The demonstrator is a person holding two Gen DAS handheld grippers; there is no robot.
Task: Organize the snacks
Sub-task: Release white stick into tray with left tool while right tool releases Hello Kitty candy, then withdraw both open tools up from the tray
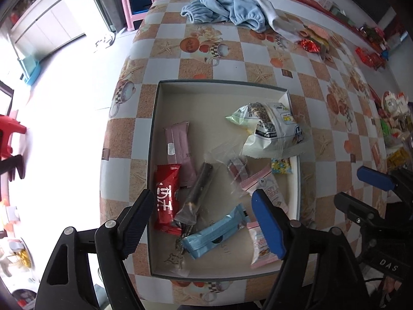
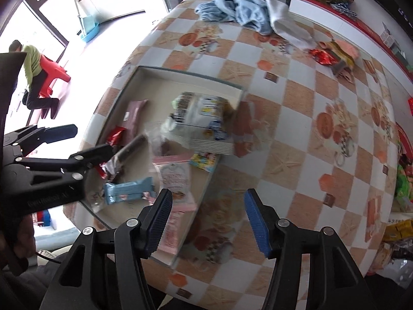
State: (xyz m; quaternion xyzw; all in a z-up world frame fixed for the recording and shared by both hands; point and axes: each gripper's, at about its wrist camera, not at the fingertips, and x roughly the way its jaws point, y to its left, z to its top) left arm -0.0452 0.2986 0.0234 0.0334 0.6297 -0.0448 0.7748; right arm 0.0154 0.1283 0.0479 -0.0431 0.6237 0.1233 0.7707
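Note:
A shallow cardboard box (image 1: 155,129) sits on the checkered table and holds several snacks: a red packet (image 1: 166,196), a pink bar (image 1: 179,149), a dark bar (image 1: 198,191), a light blue bar (image 1: 214,235), a pink-white packet (image 1: 260,245) and a big white bag (image 1: 273,131) over the right rim. My left gripper (image 1: 204,201) is open and empty above the box's near part. My right gripper (image 2: 209,201) is open and empty, just right of the box (image 2: 185,235). The white bag (image 2: 198,124) looks blurred in the right wrist view.
A blue cloth (image 1: 222,7) and a white cloth (image 1: 271,13) lie at the table's far end. More snack packets (image 1: 312,44) lie far right, others (image 1: 395,129) along the right edge. A pink stool (image 1: 135,5) stands beyond the table. A person sits on a red stool (image 2: 51,75).

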